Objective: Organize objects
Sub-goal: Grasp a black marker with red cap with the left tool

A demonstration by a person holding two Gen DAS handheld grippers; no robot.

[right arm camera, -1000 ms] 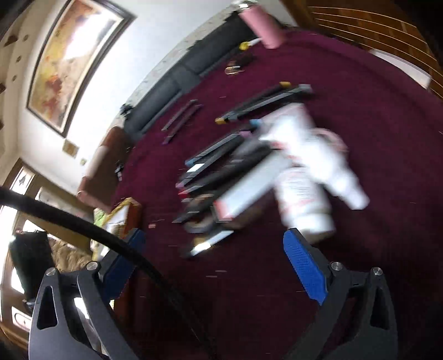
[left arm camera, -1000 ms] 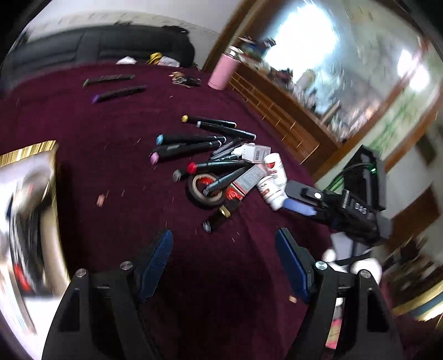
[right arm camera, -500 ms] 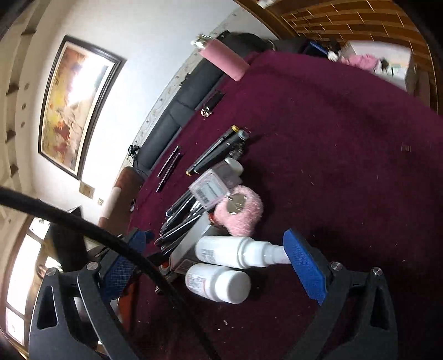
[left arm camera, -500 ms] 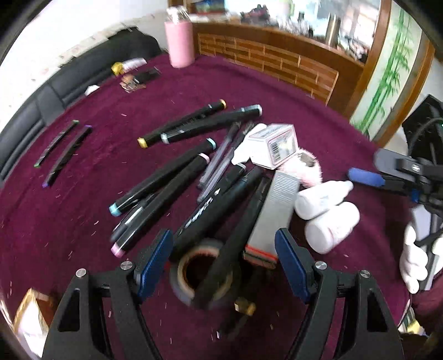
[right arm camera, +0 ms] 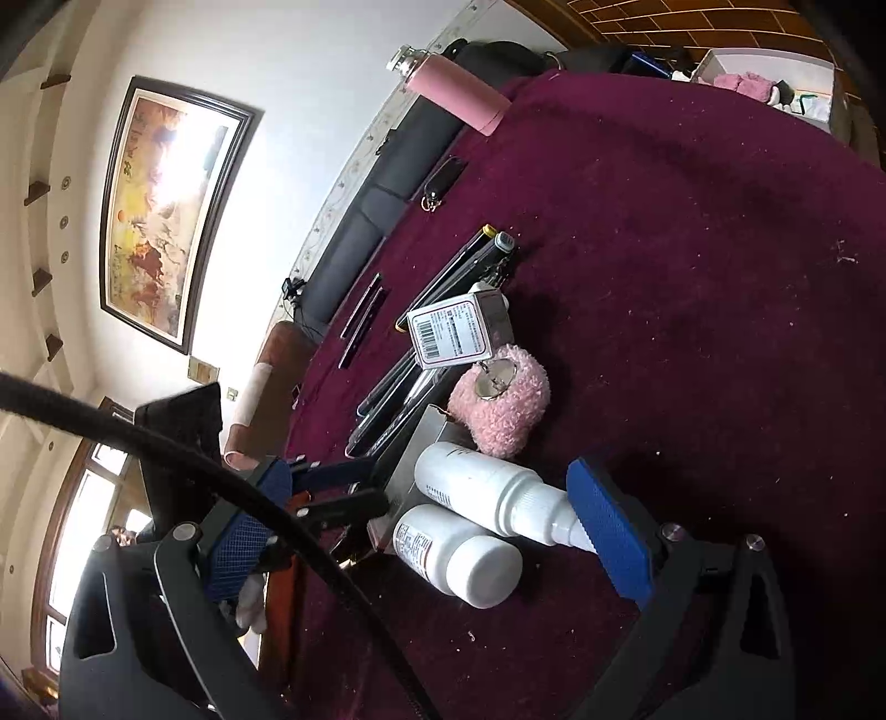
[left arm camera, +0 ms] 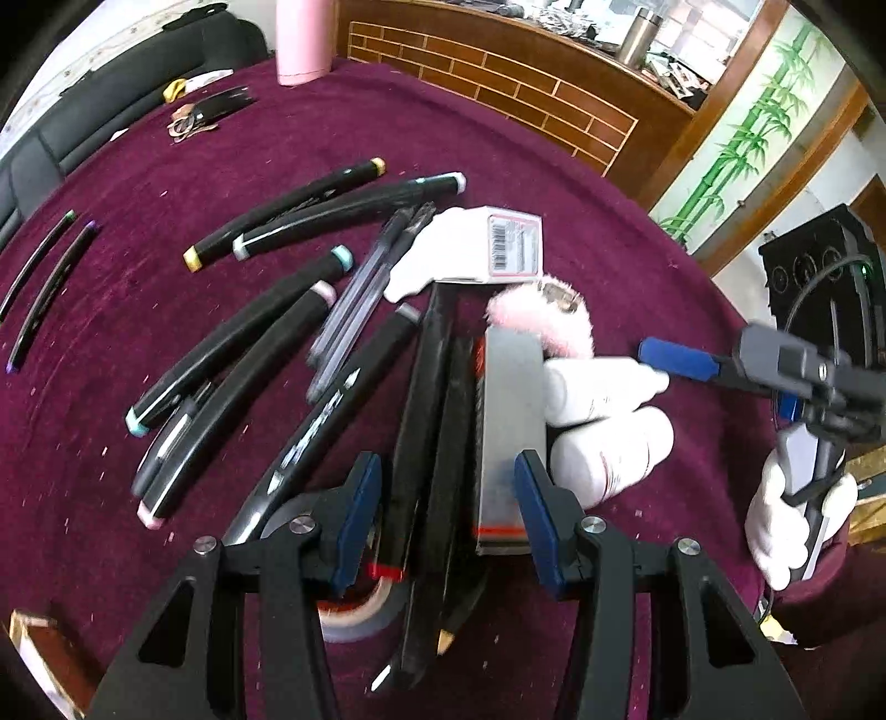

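Left wrist view: the left gripper points down over the pile on the maroon tablecloth. Its jaws have just been closing, and between the blue pads sit a red-banded black marker, a darker pen next to it, and the long grey box. Can't tell if the pads are actually pressing on anything yet. A roll of tape peeks out underneath. Two white bottles lie just right of the grey box, with a pink fluffy thing and a small barcode carton behind. More markers fan out to the left, and a pink flask stands far back.

Right wrist view: the right gripper sits wide open, low over the cloth, holding nothing. The spray-top bottle lies between its pads with the nozzle right by the right-side pad. The capped bottle lies against it, nearer the camera.
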